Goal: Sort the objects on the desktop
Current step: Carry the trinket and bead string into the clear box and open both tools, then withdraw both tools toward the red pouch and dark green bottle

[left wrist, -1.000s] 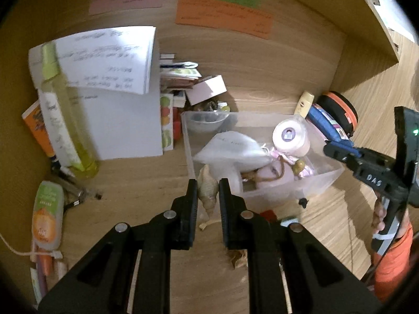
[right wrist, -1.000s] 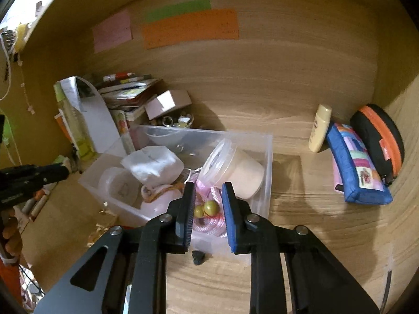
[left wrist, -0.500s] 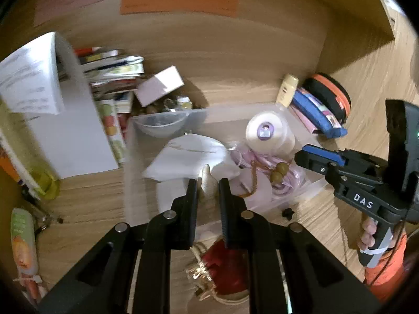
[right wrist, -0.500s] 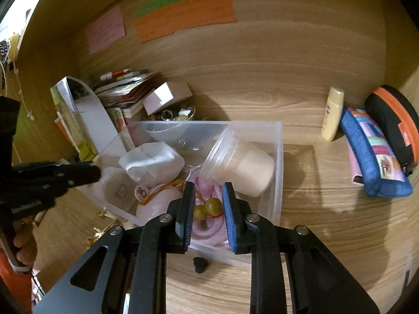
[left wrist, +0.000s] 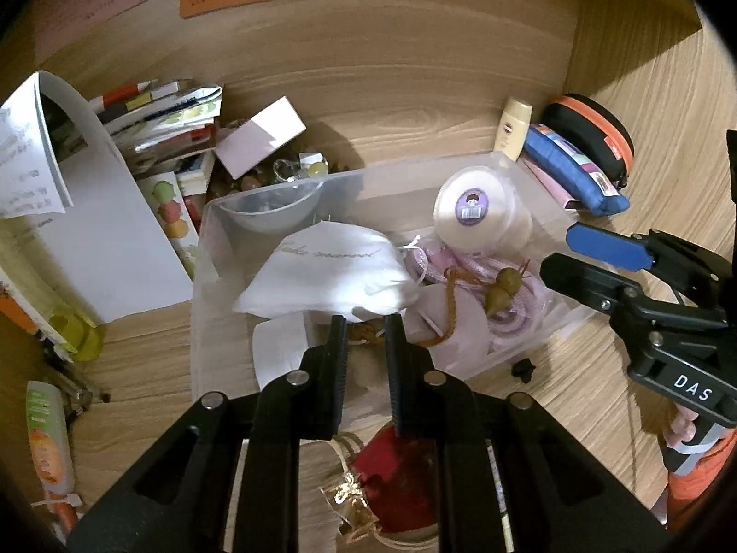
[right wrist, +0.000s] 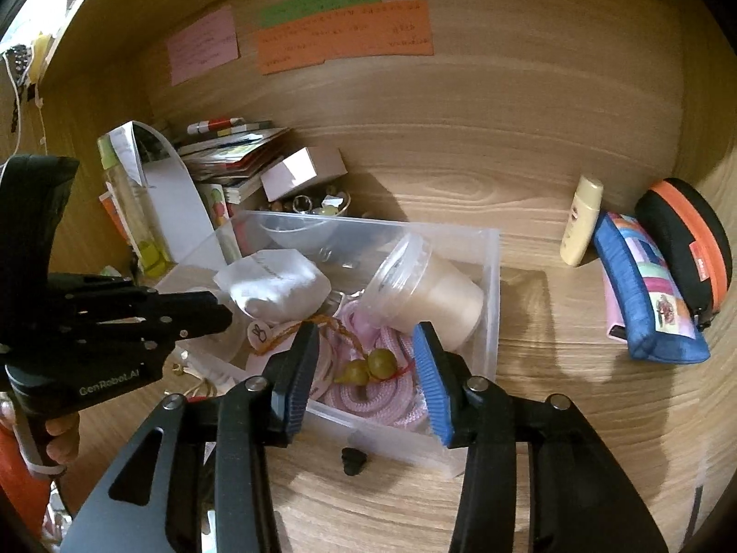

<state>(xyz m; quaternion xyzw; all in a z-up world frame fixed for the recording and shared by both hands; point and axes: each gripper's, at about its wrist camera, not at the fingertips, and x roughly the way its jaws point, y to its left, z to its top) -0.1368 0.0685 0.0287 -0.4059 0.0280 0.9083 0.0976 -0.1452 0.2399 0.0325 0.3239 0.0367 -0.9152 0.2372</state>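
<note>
A clear plastic bin (left wrist: 202,276) (right wrist: 488,285) on the wooden desk holds a white cloth pouch (left wrist: 331,272) (right wrist: 276,285), a cream lidded cup (left wrist: 479,212) (right wrist: 428,290), a pink rope (right wrist: 368,391) and a gourd charm (left wrist: 502,290) (right wrist: 368,368). My left gripper (left wrist: 364,322) hovers over the bin's near side, its jaws a little apart and empty. My right gripper (right wrist: 364,355) is open over the rope and the gourd charm. A red pouch (left wrist: 396,484) with a gold tassel lies on the desk under the left gripper.
Books, papers and a pink box (left wrist: 258,138) are piled at the back left. A yellow bottle (right wrist: 129,212) stands at the left. A cream tube (right wrist: 580,221), a blue pencil case (right wrist: 645,295) and a black-orange case (right wrist: 691,244) lie at the right. A small black piece (right wrist: 352,461) lies before the bin.
My left gripper carried a shell-like item over the bin and opened; it now holds nothing. My right gripper has opened wide above the gourd charm.
</note>
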